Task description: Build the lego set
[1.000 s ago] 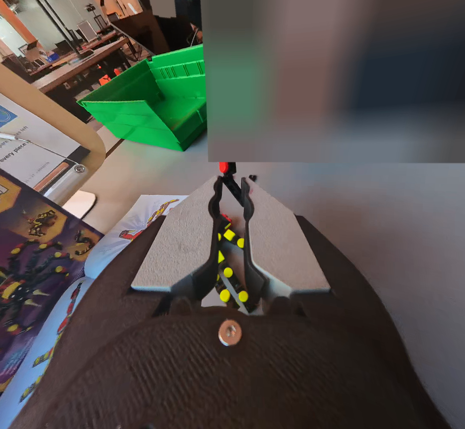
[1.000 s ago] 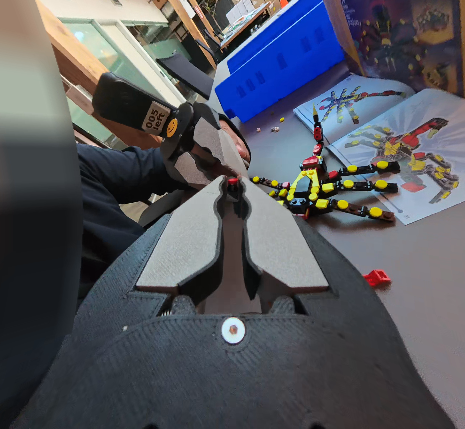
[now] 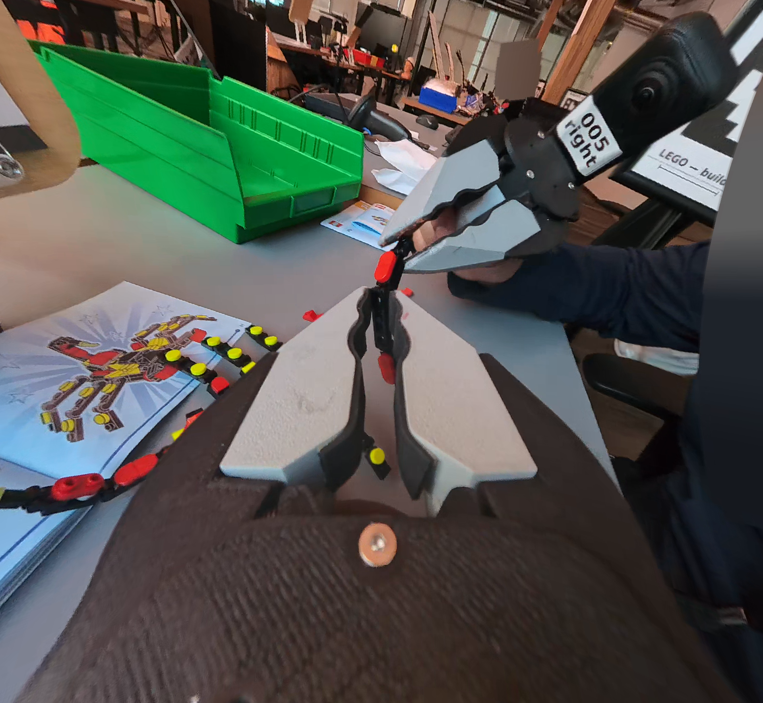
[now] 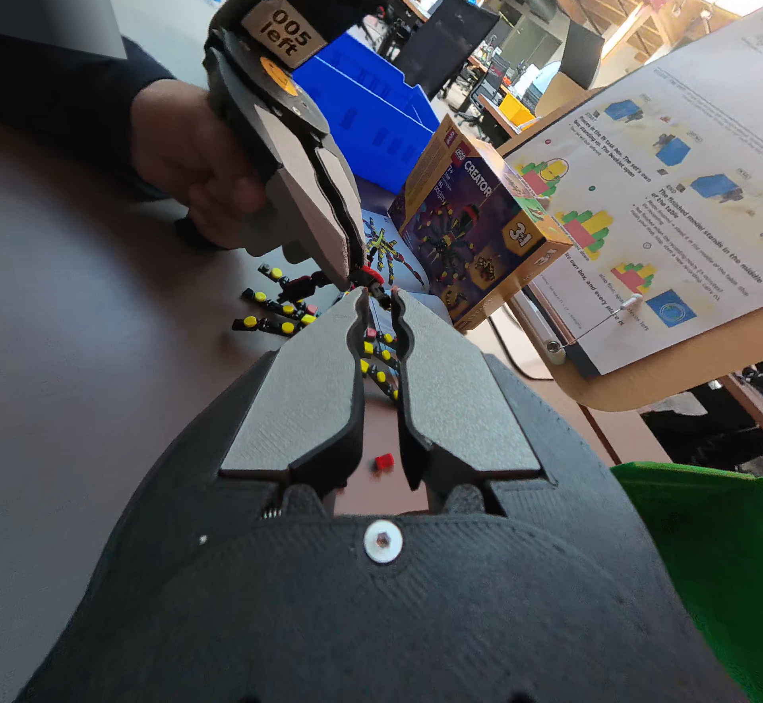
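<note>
L gripper: you're clamping its fingers on a thin black lego limb, a jointed strip w/ a red rounded tile at its far end and a second red piece lower down btwn the fingers. The limb is standing roughly upright, sticking out past the fingertips.

R gripper: you're bringing it in from the right in the L wrist view, tips meeting the top of the same limb right at the red tile. Fingers are nearly together there and look to be pinching the black joint, but can't tell for sure. In the R wrist view the R gripper's tips are showing a narrow gap w/ a small black/red bit sitting btwn them, touching the L gripper's tips.

Main lego model, black body w/ yellow studs and red bits, is lying on the counter, below and just behind the two grippers; its legs are reaching over the open instruction booklet. In the L wrist view a black-and-red segmented chain is lying across the booklet's near edge.

Loose red pieces: one on the counter under the R gripper, others near the L fingertips.

Surroundings: green bin sitting on the counter behind the booklet; blue bin and set box standing beyond the model; instruction sheet on a wooden board to the right of the box.
</note>
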Tool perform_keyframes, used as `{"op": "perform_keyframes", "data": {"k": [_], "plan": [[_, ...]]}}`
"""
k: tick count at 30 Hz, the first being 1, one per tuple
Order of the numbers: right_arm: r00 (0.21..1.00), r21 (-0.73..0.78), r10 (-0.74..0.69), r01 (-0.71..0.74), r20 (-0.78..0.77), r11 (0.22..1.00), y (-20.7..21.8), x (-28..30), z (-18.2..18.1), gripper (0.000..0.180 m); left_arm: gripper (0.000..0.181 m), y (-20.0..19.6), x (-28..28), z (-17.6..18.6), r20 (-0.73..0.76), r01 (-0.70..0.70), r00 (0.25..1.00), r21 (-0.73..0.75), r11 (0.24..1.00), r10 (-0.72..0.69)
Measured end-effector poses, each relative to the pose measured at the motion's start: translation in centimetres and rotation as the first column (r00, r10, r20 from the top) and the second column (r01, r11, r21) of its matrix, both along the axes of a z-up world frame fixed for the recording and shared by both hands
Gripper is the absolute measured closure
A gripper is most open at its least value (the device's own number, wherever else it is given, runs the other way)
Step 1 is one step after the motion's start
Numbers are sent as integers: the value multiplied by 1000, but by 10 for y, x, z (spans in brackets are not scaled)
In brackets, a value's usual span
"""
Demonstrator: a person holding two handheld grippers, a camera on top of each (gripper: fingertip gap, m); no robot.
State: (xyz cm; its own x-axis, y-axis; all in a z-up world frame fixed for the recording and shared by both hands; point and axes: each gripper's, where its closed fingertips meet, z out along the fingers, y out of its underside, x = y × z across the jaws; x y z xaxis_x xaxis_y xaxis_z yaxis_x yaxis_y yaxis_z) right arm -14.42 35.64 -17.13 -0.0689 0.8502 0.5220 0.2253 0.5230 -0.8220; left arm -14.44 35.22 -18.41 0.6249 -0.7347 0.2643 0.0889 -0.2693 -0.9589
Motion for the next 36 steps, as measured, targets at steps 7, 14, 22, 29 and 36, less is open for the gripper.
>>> {"op": "perform_keyframes", "data": {"k": [7,14,22,29,36], "plan": [[993,78,-88,94,-77,992,5,0,11,176,175,4,5,7,187,-17,982,-66,998,29],[993,31,-81,83,-86,996,7,-1,9,178,177,6,1,10,353,0,934,-140,990,50],[992,76,-76,83,-99,994,5,2,13,178,177,4,1,14,315,-23,948,-89,996,50],[995,-8,56,-56,-79,998,-4,9,16,179,169,-11,7,18,334,198,930,-101,975,-154],[978,-99,202,-207,-52,973,-17,15,14,179,157,-21,19,12,251,257,941,-93,962,-227]]}}
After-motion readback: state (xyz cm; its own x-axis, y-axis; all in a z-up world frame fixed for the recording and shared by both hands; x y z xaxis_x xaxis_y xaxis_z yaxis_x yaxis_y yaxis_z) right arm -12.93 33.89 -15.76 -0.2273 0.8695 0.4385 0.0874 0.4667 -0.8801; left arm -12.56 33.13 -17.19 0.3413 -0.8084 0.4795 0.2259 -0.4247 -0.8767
